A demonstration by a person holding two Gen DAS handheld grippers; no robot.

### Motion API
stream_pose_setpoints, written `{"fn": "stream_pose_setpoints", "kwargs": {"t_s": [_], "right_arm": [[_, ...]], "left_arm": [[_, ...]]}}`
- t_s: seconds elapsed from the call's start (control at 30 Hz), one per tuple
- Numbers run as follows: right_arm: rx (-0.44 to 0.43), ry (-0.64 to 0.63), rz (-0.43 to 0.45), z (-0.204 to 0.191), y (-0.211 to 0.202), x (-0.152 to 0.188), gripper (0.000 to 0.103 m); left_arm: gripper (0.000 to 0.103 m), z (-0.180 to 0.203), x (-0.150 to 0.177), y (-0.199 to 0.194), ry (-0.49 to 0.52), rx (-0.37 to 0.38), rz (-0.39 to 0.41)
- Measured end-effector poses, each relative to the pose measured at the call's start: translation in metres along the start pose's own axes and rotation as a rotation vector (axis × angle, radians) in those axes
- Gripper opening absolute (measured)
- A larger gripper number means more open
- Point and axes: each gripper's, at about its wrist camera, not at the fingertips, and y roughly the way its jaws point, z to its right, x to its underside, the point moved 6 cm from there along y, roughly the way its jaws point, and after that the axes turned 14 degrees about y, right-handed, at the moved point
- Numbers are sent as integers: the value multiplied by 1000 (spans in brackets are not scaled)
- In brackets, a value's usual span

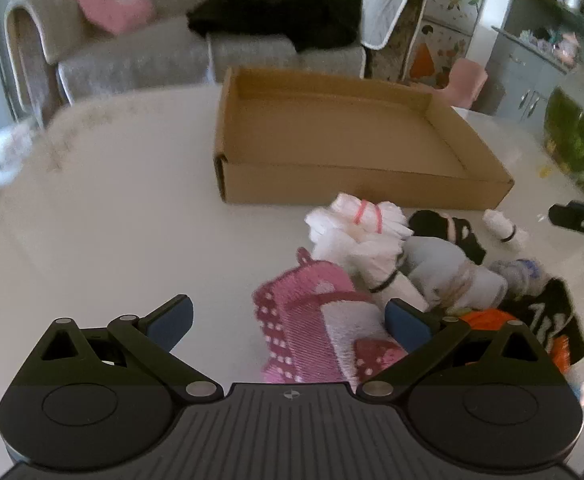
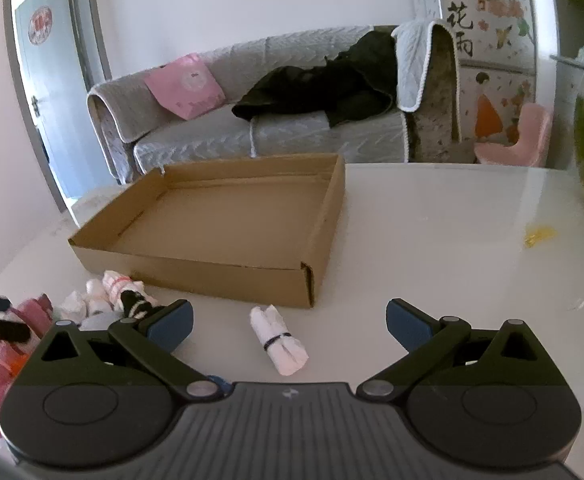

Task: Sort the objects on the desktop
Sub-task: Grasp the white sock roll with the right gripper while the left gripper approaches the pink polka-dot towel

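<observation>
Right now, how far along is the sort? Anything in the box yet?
Nothing done: the cardboard box shows only bare floor. In hand: nothing; the left gripper is open over the pink towel, and the right gripper is open over the small white roll. Left: the whole pile beside the box, including the white bundle and black sock.

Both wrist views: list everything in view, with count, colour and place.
box: one, brown cardboard, open, nothing in it, mid-table
table: one, white
white roll: one, dark band, alone before the box
pile: several rolled cloths, white, pink, black, orange, near the box
sofa: one, grey, behind; pink cushion, black garment on it
left tongs: open, above the pile
right tongs: open, above the white roll
</observation>
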Motion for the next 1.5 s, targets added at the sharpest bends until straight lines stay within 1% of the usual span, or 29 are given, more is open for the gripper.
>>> {"fn": "stream_pose_setpoints", "kwargs": {"t_s": [0.13,0.2,0.23,0.37,0.5,0.53,0.67,0.73,0.83,1.1,1.17,1.23,1.3,1.4,1.43,1.5], "right_arm": [[-6,6,1,2,3,-3,103],[-9,14,-2,4,4,-3,103],[-11,17,-5,5,5,-4,103],[-15,16,-13,3,7,-3,103],[-3,-3,-24,-2,13,0,103],[-3,-6,-27,-3,13,1,103],[-4,-11,-30,-6,15,2,103],[2,-12,-33,-7,17,2,103],[17,-19,-40,-6,22,2,103],[75,-89,-69,-7,43,6,102],[81,-97,-58,-8,44,4,95],[60,-78,-67,-7,45,2,82],[56,-72,-74,-6,45,2,77],[62,-91,-86,-9,46,7,72],[64,-98,-92,-10,46,9,68],[72,-113,-93,-11,46,9,67]], "left_arm": [[103,-3,5,8,-106,126,-41],[103,-4,7,10,-152,163,-48],[103,-5,7,11,-160,164,-51],[103,-6,7,11,-154,106,-75],[103,1,6,11,-147,126,-99],[103,4,5,10,-137,122,-100],[102,15,0,9,-73,63,-106],[102,19,0,12,-65,71,-118],[102,23,1,16,-79,94,-131],[103,22,2,20,-111,99,-142],[100,21,3,20,-117,110,-139],[97,20,3,20,-126,122,-136],[93,18,3,19,-134,134,-133],[89,15,4,17,-152,147,-131],[88,14,4,16,-157,153,-131],[84,11,4,14,-172,162,-128]]}}
